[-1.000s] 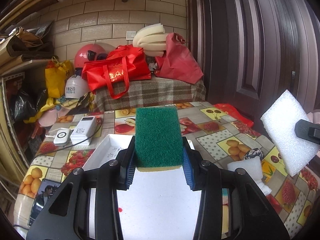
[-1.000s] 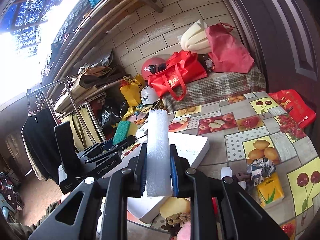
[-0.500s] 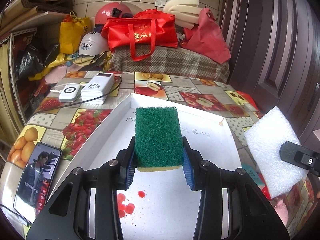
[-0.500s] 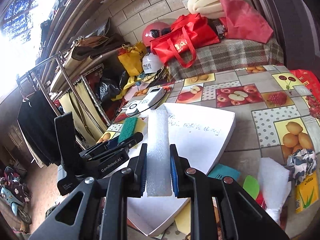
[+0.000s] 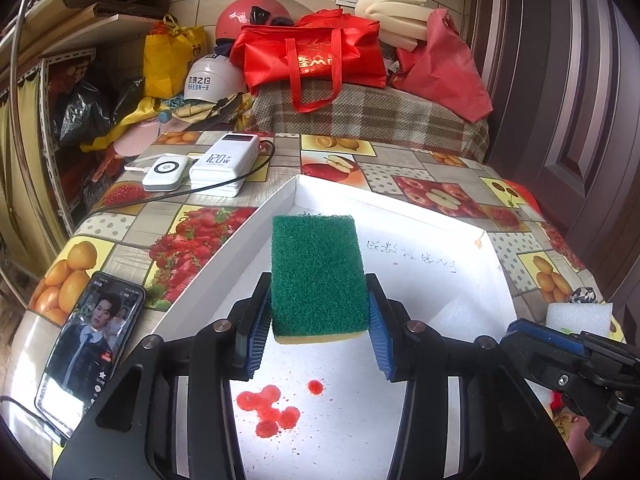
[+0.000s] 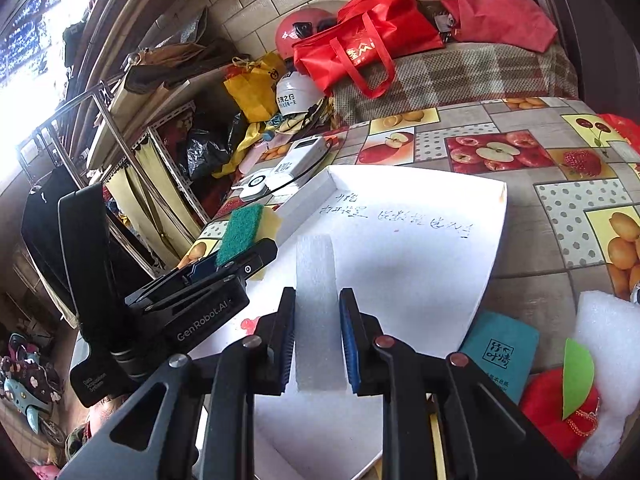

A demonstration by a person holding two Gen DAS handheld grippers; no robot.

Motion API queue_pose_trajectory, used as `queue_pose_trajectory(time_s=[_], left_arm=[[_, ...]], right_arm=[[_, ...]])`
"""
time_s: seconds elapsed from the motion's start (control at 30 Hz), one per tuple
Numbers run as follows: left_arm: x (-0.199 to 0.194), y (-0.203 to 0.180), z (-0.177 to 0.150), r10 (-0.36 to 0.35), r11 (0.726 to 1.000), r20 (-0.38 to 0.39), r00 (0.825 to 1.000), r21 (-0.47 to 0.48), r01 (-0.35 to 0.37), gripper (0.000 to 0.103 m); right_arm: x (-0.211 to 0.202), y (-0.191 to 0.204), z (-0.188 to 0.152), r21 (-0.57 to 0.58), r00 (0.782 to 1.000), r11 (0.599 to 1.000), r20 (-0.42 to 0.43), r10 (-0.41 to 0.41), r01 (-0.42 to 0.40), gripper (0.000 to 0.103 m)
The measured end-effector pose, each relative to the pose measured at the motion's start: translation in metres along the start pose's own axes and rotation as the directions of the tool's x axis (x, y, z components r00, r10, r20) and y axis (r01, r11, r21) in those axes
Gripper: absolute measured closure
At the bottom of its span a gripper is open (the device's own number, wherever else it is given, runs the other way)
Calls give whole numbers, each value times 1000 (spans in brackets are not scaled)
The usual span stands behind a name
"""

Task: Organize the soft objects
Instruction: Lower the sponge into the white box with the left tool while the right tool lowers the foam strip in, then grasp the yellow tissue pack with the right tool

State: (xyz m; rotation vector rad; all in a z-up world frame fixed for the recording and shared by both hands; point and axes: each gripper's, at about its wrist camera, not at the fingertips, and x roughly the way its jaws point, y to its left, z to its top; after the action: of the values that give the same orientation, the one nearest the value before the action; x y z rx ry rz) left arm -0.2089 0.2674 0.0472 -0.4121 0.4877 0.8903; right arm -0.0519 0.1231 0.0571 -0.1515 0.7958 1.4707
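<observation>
My left gripper is shut on a green and yellow scouring sponge, held over the white shallow box. The sponge also shows in the right wrist view, at the box's left edge. My right gripper holds a white foam block low inside the white box; its jaws stand slightly apart from the foam sides. The foam shows faintly on the box floor in the left wrist view, beside my right gripper's fingers.
Red stains mark the box floor. A phone and two power banks lie left of the box. More white foam, a teal packet and a red soft item lie right. Bags and helmets crowd the back.
Both grippers have lowered toward the white box. The white foam block has come down into the box, and my right gripper's jaws now stand looser around it.
</observation>
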Motion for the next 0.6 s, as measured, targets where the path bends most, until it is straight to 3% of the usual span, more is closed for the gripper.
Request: queue_pose_trajectory(time_s=[0.03,0.07,0.1,0.17,0.27,0.37,0.47,0.53,0.6], left_arm=[[-1,1,0,14,1000,8,1000,-1,-14,37],[-3,3,0,39,999,23,999,-10,-39,24],[-5,7,0,42,999,36,998,-21,-42,11],[-7,13,0,34,998,49,998,-52,-32,0],[-10,17,0,17,997,62,998,-78,-12,0],[-15,15,-1,-111,987,85,990,-106,120,0],[-18,-3,-3,-272,955,94,958,-93,281,0],[-17,-20,-8,-318,945,73,945,-54,322,0],[-14,-36,-13,-308,951,54,950,0,308,0]], right_arm=[[-2,1,-1,-4,1000,1000,9,-8,8,59],[-4,1,-1,-9,1000,1000,21,-17,17,21],[-7,1,-1,-10,997,998,43,-57,57,0],[-14,-2,0,-7,995,999,86,-51,52,0],[-28,-5,2,10,989,998,141,-56,55,0],[-52,-4,3,2,969,997,234,-77,79,0],[-81,-7,2,1,939,994,327,-106,111,0],[-101,-14,1,17,922,993,369,-116,118,0],[-121,-23,-1,47,903,991,408,-133,125,0]])
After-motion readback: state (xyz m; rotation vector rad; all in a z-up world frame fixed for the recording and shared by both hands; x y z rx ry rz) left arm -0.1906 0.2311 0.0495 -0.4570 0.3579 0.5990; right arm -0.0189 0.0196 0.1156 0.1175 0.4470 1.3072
